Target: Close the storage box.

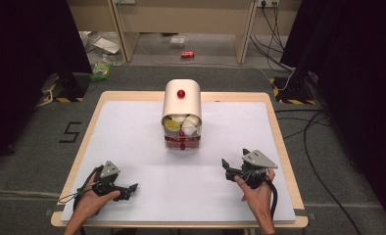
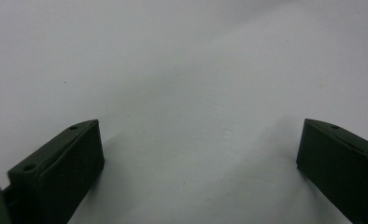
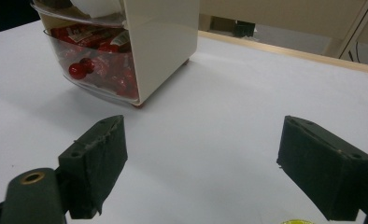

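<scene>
High view: a white table [image 1: 147,142] with a wooden rim takes up the middle of the frame, and a cream cabinet [image 1: 182,105] with a rounded top and a red knob [image 1: 181,93] stands at its upper centre, well apart from both grippers. Its front faces the bottom of the frame and holds two clear drawers, the upper one with white and yellow pieces, the lower drawer [image 1: 182,142] with red packets.

At lower left, the left gripper [image 1: 131,187] lies low over the table in the person's left hand [image 1: 90,198], pointing right, jaws spread wide and empty. At lower right, the right gripper [image 1: 226,164] sits in the right hand [image 1: 257,193], pointing toward the upper left, jaws likewise apart with nothing between them.

Left gripper view shows bare white surface between its two black jaws.

Right gripper view has the cabinet [image 3: 161,42] at upper left, the lower drawer [image 3: 98,65] full of red packets, with a small red drawer knob [image 3: 76,70].
</scene>
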A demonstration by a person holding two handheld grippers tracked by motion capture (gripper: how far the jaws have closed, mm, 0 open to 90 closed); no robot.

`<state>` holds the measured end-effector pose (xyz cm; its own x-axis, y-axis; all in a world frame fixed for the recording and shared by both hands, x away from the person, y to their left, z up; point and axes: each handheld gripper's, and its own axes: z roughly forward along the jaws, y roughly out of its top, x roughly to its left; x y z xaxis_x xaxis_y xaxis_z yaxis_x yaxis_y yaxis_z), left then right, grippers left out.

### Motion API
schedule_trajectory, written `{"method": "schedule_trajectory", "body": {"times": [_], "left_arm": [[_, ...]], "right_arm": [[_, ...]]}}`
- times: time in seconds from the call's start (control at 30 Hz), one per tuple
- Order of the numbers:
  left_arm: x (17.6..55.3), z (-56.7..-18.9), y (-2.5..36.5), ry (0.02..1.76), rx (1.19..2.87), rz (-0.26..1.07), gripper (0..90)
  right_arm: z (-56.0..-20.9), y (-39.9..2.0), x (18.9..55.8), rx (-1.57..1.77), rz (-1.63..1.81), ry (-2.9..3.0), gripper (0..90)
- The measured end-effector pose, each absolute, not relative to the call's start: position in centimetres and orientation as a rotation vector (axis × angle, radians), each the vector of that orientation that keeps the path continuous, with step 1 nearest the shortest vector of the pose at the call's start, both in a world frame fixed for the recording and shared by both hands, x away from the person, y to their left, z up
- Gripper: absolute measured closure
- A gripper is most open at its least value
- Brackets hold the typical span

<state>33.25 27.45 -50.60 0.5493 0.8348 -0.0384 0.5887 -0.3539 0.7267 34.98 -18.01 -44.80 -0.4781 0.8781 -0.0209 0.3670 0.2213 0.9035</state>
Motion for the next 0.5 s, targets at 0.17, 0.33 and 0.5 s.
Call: {"method": "schedule_trajectory", "body": {"times": [0.17,0.33,0.5], "left_arm": [[33.25,-50.6,27.45,1.142,2.078,0.446,0.0],[33.25,-50.6,27.44,1.142,2.077,0.446,0.0],[33.25,-50.6,27.44,1.142,2.077,0.446,0.0]], "right_arm": [[-44.94,-18.32,34.69,1.146,1.217,1.954,15.7],[-45.07,-18.65,34.46,1.153,1.211,1.953,15.4],[-45.18,-18.97,34.23,1.157,1.208,1.946,15.3]]}}
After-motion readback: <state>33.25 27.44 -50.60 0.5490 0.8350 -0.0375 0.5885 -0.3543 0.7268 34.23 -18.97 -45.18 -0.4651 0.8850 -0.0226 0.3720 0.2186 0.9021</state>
